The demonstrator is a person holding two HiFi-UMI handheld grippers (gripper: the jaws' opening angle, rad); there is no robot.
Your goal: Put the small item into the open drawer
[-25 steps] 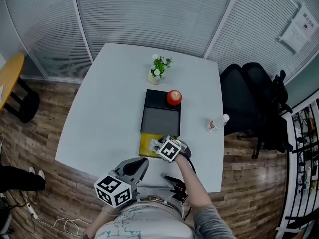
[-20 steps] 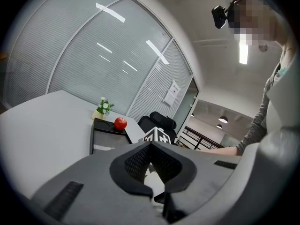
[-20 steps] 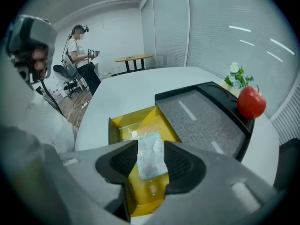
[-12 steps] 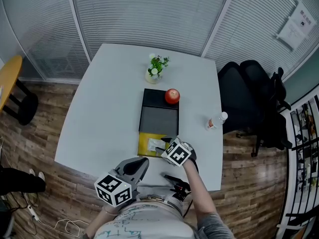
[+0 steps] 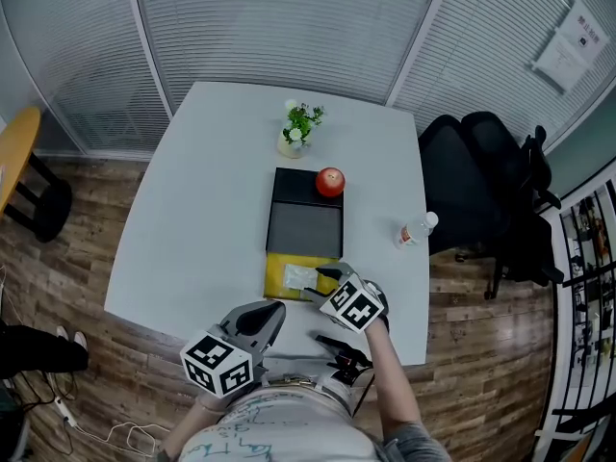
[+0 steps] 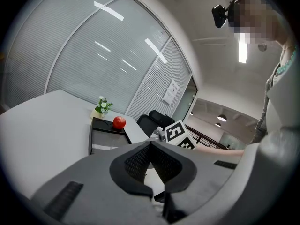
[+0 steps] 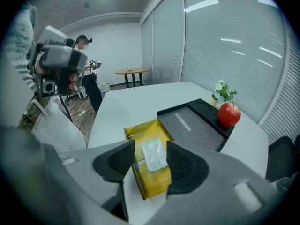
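Note:
The yellow drawer [image 5: 285,279] stands pulled out of the black drawer unit [image 5: 306,221] toward me. A small pale packet [image 5: 300,276] lies inside the yellow drawer [image 7: 143,132]. My right gripper [image 5: 322,283] hovers just above and to the right of it, open. Its jaws have just been opening, and nothing is between them. In the right gripper view the packet [image 7: 153,153] shows down in the drawer, in the gap of the right gripper [image 7: 151,161]. My left gripper [image 5: 276,309] hangs by the table's near edge, shut and empty; its tips meet in the left gripper [image 6: 150,144] view.
A red apple [image 5: 329,181] sits on the unit's far end, with a small potted plant [image 5: 296,128] behind it. A water bottle [image 5: 414,231] stands near the white table's [image 5: 212,191] right edge. Black chairs [image 5: 481,181] are to the right.
My right gripper has risen and drawn back toward me from over the drawer, its jaws wider apart. The packet now lies uncovered in the drawer. The left gripper has not moved.

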